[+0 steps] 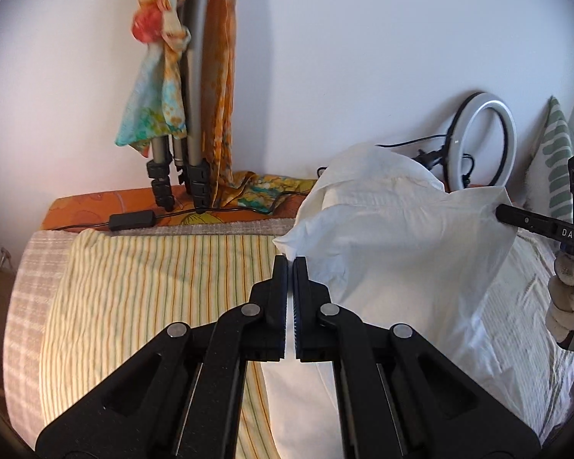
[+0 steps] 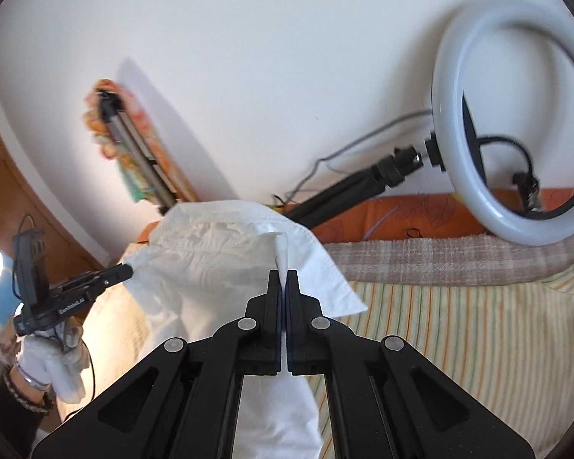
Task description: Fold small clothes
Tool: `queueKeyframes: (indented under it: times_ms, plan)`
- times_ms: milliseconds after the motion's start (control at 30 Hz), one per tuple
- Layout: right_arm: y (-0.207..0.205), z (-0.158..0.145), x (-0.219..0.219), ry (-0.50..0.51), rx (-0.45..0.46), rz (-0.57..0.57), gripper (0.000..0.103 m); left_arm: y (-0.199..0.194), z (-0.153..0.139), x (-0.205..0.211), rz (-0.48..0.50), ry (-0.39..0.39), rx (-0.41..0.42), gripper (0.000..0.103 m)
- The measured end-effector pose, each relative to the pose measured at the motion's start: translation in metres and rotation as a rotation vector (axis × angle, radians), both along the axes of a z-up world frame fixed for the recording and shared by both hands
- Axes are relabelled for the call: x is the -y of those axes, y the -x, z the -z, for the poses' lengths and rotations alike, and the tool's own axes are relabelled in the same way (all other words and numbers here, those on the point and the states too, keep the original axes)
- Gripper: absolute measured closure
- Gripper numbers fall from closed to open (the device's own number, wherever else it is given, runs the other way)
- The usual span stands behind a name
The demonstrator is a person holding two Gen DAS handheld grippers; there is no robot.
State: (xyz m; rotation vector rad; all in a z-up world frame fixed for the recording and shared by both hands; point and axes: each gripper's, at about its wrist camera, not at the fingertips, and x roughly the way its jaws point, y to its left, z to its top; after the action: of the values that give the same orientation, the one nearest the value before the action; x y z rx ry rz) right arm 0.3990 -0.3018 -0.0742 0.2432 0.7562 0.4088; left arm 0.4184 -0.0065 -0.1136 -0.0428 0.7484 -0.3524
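A white garment (image 1: 394, 229) hangs lifted above the bed, held at two spots along its upper edge. My left gripper (image 1: 291, 262) is shut on one corner of it. My right gripper (image 2: 283, 273) is shut on another part of the edge; it also shows in the left wrist view (image 1: 501, 212) at the right, pinching the cloth. The garment also shows in the right wrist view (image 2: 218, 264), with the left gripper (image 2: 128, 267) gripping its far left edge. The lower part of the garment drapes down below both grippers.
A yellow striped sheet (image 1: 153, 287) over a checked cover (image 2: 421, 256) lies on the bed. A tripod (image 1: 191, 114) draped with colourful cloth leans at the wall. A ring light (image 2: 516, 122) on a stand lies at the bed's far edge. A striped pillow (image 1: 555, 153) stands at the right.
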Motion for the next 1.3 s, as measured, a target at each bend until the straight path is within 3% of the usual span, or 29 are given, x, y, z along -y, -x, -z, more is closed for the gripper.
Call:
queueKeyframes:
  times_ms: [333,633,767,933,1033,1167,1233,1267,1300]
  plan:
    - [0.116,-0.022,-0.004,0.063,0.037,-0.048,0.103,0.118,-0.017,-0.015,0.010,0.003,0.051,0.103]
    - [0.208,0.014,-0.016,0.195,0.035,-0.088,0.103,0.208,0.032,-0.019,0.032,-0.015,-0.010,0.103]
    - [0.234,0.030,-0.024,0.236,0.043,-0.125,0.103,0.228,0.055,-0.021,0.028,-0.049,-0.036,0.103]
    - [0.260,0.043,-0.026,0.325,0.023,-0.144,0.102,0.246,0.062,-0.036,0.003,-0.019,-0.066,0.103]
    - [0.269,0.043,-0.010,0.272,-0.014,-0.104,0.095,0.251,0.056,-0.055,-0.019,0.102,-0.100,0.103]
    - [0.269,0.039,0.017,0.044,-0.091,-0.064,0.090,0.246,0.049,-0.072,-0.051,0.268,-0.147,0.099]
    - [0.264,0.039,0.022,-0.019,-0.114,-0.031,0.072,0.237,0.053,-0.075,-0.054,0.335,-0.204,0.077]
    - [0.261,0.041,0.024,-0.056,-0.130,-0.020,0.067,0.230,0.059,-0.076,-0.060,0.391,-0.252,0.061]
    - [0.256,0.044,0.026,-0.106,-0.154,-0.013,0.064,0.226,0.064,-0.077,-0.064,0.436,-0.284,0.060]
